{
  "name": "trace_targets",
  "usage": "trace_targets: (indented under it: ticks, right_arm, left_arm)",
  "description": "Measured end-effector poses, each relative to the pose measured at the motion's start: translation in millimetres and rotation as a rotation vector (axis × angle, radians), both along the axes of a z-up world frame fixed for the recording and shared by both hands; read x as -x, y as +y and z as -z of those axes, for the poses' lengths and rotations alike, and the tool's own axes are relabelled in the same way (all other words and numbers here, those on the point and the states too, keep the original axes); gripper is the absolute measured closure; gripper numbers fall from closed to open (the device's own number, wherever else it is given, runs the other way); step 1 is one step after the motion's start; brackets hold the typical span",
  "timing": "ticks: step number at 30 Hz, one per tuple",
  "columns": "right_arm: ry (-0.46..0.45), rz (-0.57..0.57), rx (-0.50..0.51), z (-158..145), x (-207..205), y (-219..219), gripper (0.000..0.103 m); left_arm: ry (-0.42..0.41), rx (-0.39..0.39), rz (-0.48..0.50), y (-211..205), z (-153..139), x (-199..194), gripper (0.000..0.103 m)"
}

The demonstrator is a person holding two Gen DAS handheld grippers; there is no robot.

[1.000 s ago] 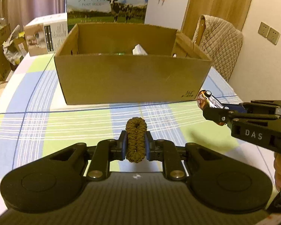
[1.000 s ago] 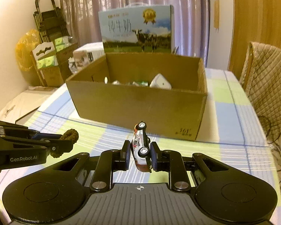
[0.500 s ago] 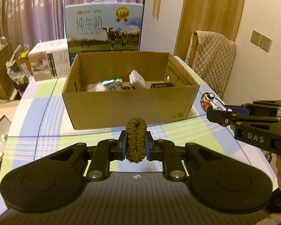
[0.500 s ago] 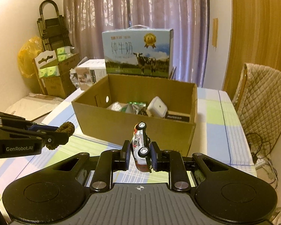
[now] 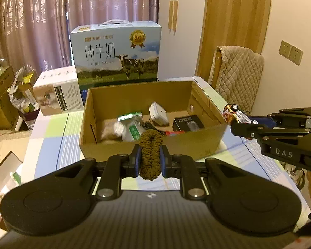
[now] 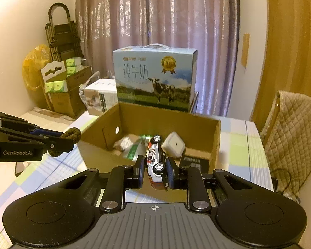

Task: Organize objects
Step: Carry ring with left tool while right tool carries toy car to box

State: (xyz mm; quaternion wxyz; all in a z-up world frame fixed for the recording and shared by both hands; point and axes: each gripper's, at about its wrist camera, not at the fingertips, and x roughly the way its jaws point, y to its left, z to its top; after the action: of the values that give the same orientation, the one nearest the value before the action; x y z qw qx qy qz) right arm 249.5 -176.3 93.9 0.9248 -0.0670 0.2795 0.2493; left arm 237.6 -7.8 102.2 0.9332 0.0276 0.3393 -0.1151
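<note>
— How did the bench [image 5: 51, 128] and cardboard box [image 5: 147, 145] lie?
— The box sat open-topped mid-bench, checked cloth bare before it and at both sides.
— And the tools?
— The left tool [image 5: 149, 160] was clenched on a brown braided cord [image 5: 151, 153]; the right tool [image 6: 155, 171] gripped a toy car [image 6: 155, 161], both just short of the box's near rim.

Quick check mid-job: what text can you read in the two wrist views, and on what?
"纯牛奶": milk carton.
"DAS": right gripper body.
"GenRobot.AI": left gripper body.
Unreadable: black box label, white box print, cardboard box stamp, toy car lettering.
</note>
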Motion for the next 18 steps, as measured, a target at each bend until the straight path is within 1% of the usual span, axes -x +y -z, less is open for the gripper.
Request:
trace_targets:
  ticks: [7, 11, 18]
  right_arm:
    - [0.019, 0.006, -0.001, -3, -46, 5, 0.084]
    - [0.039, 0.014, -0.012, 2, -64, 6, 0.084]
    - [0.075, 0.021, -0.024, 10, -86, 11, 0.084]
  left_arm:
    - [0.018, 0.001, -0.009, 5, -6, -48, 0.088]
    - [0.029, -0.01, -0.017, 8, -3, -73, 0.088]
    - [0.038, -0.024, -0.028, 13, 4, -101, 0.088]
